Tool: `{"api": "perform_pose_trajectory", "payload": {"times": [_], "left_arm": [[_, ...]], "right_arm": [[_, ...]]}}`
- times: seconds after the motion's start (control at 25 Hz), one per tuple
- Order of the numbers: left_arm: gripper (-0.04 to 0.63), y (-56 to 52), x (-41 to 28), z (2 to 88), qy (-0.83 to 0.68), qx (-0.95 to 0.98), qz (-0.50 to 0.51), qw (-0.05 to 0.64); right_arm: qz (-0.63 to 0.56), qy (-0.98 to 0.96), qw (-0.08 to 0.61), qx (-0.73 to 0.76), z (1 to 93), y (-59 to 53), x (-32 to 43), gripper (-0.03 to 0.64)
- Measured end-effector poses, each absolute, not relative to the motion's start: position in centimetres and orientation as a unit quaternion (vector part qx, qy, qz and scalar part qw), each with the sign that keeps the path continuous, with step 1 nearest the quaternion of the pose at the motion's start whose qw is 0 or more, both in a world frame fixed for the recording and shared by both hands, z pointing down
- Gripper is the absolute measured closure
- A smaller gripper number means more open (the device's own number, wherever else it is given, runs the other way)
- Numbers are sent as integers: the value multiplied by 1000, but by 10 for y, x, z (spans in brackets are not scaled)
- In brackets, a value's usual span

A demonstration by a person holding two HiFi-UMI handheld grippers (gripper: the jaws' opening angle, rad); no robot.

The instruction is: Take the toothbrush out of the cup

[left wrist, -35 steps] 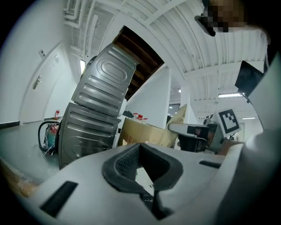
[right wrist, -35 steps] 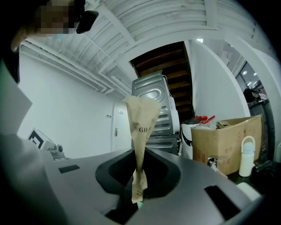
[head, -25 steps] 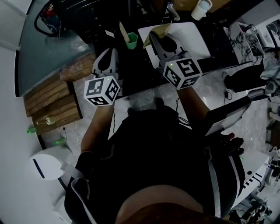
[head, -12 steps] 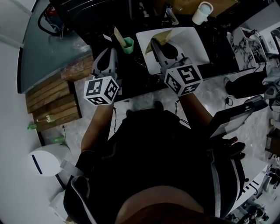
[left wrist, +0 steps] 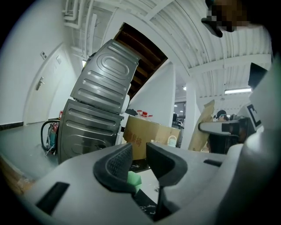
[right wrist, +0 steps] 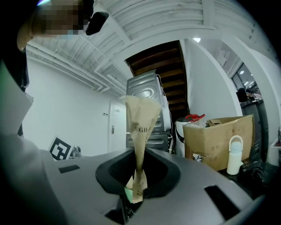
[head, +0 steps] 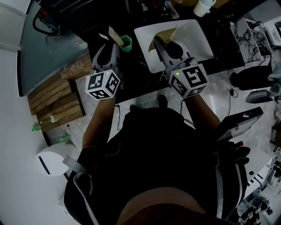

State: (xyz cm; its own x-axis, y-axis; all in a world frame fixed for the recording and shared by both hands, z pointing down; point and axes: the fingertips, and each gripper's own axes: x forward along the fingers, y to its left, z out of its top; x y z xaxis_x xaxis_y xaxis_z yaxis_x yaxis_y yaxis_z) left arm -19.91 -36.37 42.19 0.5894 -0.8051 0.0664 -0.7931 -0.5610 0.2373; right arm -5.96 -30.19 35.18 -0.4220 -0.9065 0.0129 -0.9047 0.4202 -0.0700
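A small green cup (head: 126, 41) stands on the dark bench with a tan stick-like piece (head: 114, 33) leaning out of it to the left. My left gripper (head: 109, 43) points at the cup from just in front. Its jaws have just been opening, and in the left gripper view the left gripper (left wrist: 138, 154) has a gap with nothing between the pads. The green cup (left wrist: 134, 179) shows low behind them. My right gripper (head: 159, 41) is over the white tray (head: 193, 35). It is shut on a tan paper sleeve (right wrist: 139, 132) that stands up from the right gripper (right wrist: 138, 169).
A white mug (head: 204, 6) stands beyond the tray. Ahead are a cardboard box (left wrist: 145, 136), a tilted ribbed metal cabinet (left wrist: 101, 110) and a white bottle (right wrist: 234, 154). Wooden slats (head: 55, 103) lie on the floor at left, and cables and gear (head: 254, 35) at right.
The left gripper has edged closer to the green cup. The right gripper has shifted a little over the tray with the paper sleeve still in it.
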Motion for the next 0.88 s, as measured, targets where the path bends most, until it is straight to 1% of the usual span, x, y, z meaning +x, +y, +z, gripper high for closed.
{"api": "perform_pose_trajectory", "payload": {"times": [0.12,0.24,0.48,0.72,0.88], "left_arm": [[471,-378,-197,437,-454,882,-8,127],[448,-391,-198,452,-461,876,0,141],[442,-413,-190,475,-458,876,20,152],[442,-419,-170,489,-451,879,32,153],[442,-428,-170,496,-449,878,32,161]], "right_arm": [[-31,834,14,-550,356,-306,-54,569],[-31,831,13,-556,362,-309,-53,569],[-37,821,2,-570,375,-313,-47,569],[-38,808,0,-588,382,-304,-24,569],[-42,798,-3,-601,384,-305,-20,569]]}}
